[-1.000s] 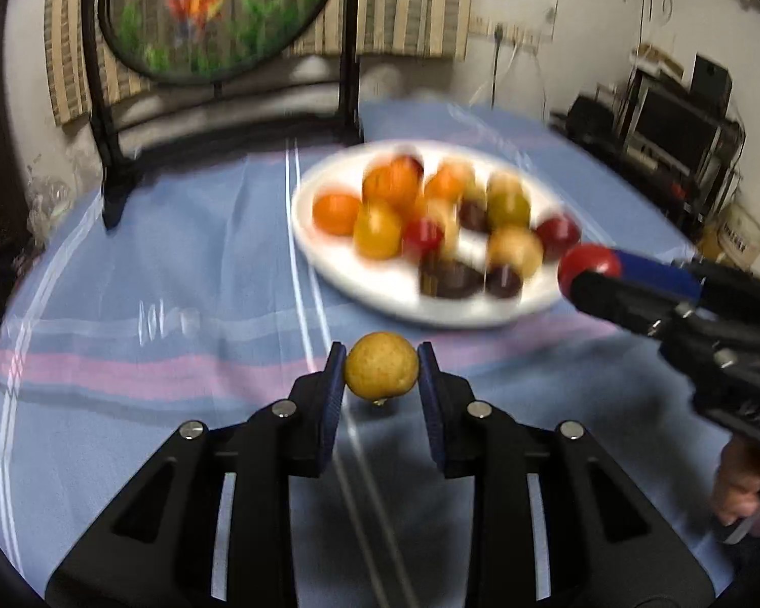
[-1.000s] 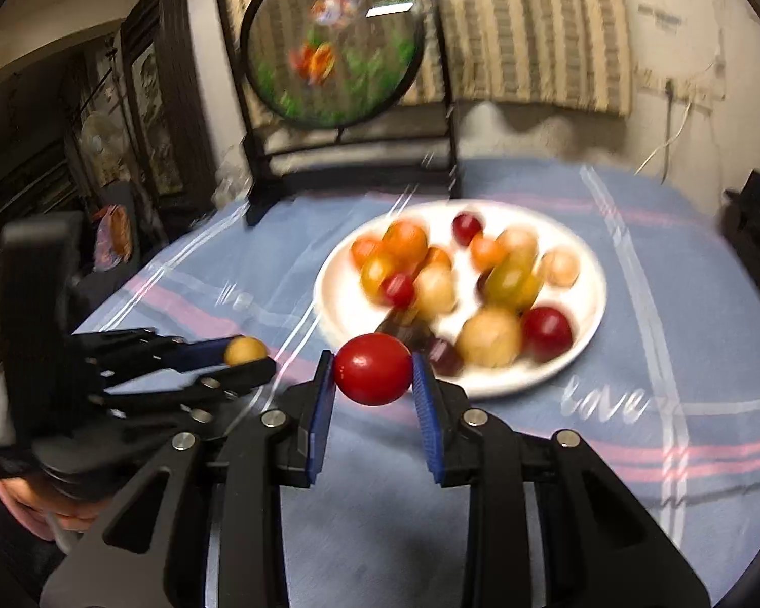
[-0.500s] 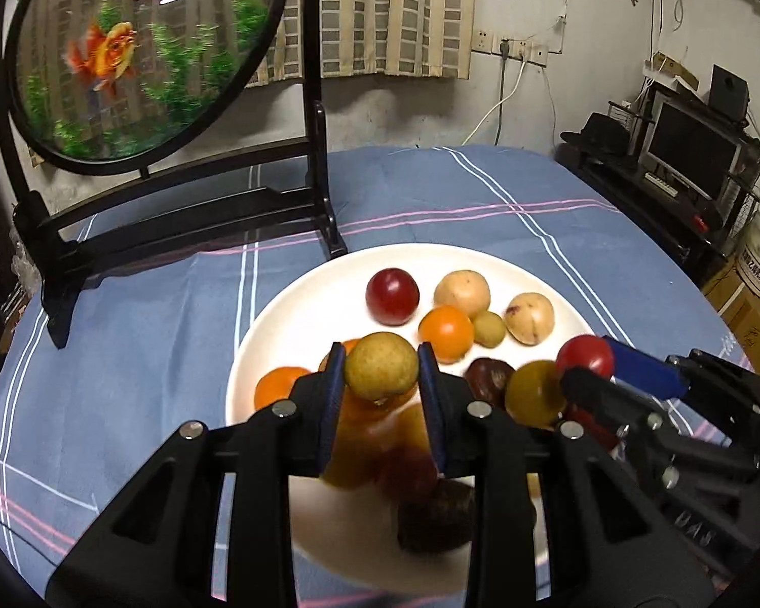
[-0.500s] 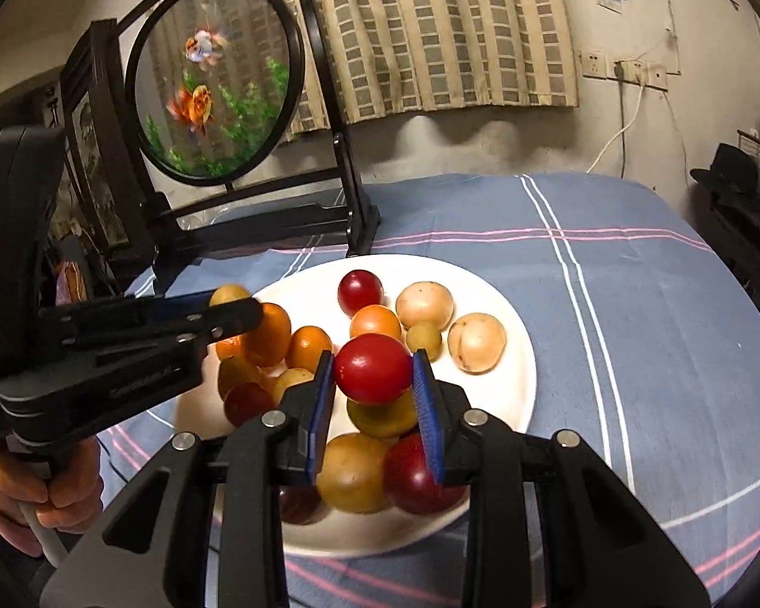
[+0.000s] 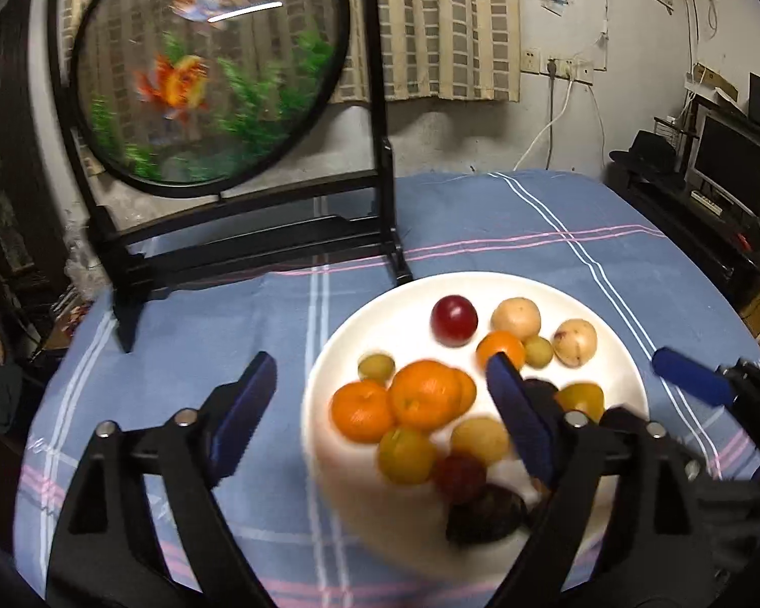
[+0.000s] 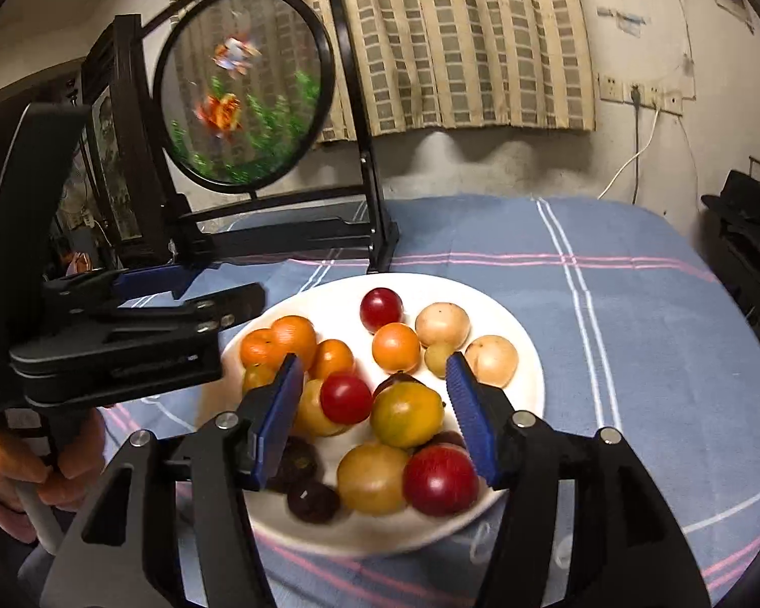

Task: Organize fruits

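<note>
A white plate (image 5: 405, 314) (image 6: 524, 405) on the blue checked tablecloth holds several fruits: oranges (image 5: 423, 395), red, yellow and dark ones. My left gripper (image 5: 380, 405) is open and empty above the plate's left part. A small olive-yellow fruit (image 5: 376, 367) lies on the plate between its fingers. My right gripper (image 6: 372, 405) is open and empty over the plate's near side. A small red fruit (image 6: 345, 398) rests on the pile between its fingers. The left gripper also shows in the right wrist view (image 6: 187, 286), and a right fingertip in the left wrist view (image 5: 691, 382).
A round fish-painted screen on a black stand (image 5: 207, 71) (image 6: 240, 86) rises at the back of the table, just behind the plate. Cluttered furniture and a monitor (image 5: 729, 167) stand to the right. The table edge curves away on both sides.
Both grippers have opened. The yellow-brown fruit has left the left gripper and the red fruit has left the right gripper; both fruits now lie on the plate.
</note>
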`<action>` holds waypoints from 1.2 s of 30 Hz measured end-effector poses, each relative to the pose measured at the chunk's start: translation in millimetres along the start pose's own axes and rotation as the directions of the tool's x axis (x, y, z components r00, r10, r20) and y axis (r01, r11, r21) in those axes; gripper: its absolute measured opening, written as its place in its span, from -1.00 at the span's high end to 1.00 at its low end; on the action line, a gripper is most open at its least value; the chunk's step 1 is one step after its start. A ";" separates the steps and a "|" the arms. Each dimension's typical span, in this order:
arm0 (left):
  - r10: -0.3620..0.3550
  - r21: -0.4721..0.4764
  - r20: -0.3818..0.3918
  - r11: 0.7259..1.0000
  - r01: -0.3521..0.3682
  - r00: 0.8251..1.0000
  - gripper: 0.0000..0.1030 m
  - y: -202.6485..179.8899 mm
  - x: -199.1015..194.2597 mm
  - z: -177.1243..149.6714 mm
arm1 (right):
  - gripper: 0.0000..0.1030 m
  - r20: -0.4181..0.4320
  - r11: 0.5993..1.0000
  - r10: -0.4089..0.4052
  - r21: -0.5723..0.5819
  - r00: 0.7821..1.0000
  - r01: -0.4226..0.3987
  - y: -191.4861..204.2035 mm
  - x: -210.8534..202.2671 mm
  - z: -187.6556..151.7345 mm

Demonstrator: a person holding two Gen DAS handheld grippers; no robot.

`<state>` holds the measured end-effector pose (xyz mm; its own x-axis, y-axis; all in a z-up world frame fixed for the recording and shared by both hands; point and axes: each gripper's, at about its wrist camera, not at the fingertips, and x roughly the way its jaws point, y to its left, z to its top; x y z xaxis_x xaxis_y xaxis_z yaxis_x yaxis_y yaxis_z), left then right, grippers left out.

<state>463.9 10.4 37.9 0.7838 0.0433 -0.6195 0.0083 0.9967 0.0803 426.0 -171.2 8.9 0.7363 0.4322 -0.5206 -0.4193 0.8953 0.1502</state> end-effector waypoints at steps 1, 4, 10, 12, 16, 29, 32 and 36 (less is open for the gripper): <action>0.005 0.002 0.005 1.000 -0.005 1.000 -0.78 1.7 -10.9 -4.2 | -0.16 0.006 1.000 0.010 -0.007 1.000 -0.010 3.5 -11.1 -2.3; 0.014 0.012 0.021 1.000 -0.014 1.000 -0.85 7.5 -45.0 -22.4 | -0.41 0.000 0.999 0.017 -0.041 1.000 -0.017 13.7 -38.0 -15.2; -0.001 -0.015 0.045 1.000 0.002 0.999 -0.95 16.7 -106.3 -84.0 | -0.97 0.062 0.997 0.038 -0.071 0.997 -0.034 25.3 -106.8 -63.8; -0.018 -0.041 0.035 0.999 0.019 0.999 -0.95 19.3 -118.3 -106.3 | -0.97 0.056 0.997 0.018 -0.076 0.998 -0.014 24.9 -120.4 -83.0; -0.005 -0.060 0.009 0.998 0.006 1.000 -0.95 17.9 -127.1 -137.5 | -0.97 -0.035 0.993 -0.019 -0.116 0.999 0.015 27.5 -123.7 -103.8; 0.009 -0.025 -0.027 1.000 -0.010 1.000 -0.95 11.6 -129.4 -162.7 | -0.97 -0.048 0.982 -0.052 -0.184 0.997 0.042 32.8 -137.6 -123.4; 0.012 -0.028 -0.024 1.000 -0.012 1.000 -0.95 12.1 -130.9 -162.9 | -0.97 -0.048 0.982 -0.043 -0.183 0.998 0.033 33.4 -139.4 -124.9; 0.020 -0.039 -0.024 0.999 -0.021 1.000 -0.95 13.4 -131.5 -163.2 | -0.97 -0.046 0.983 -0.042 -0.178 0.998 0.033 32.6 -140.5 -126.7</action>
<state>259.6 29.2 -7.0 0.7686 0.0651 -0.6364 -0.0324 0.9975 0.0629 241.6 -216.4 -19.5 0.7282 0.3886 -0.5645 -0.4826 0.8756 -0.0197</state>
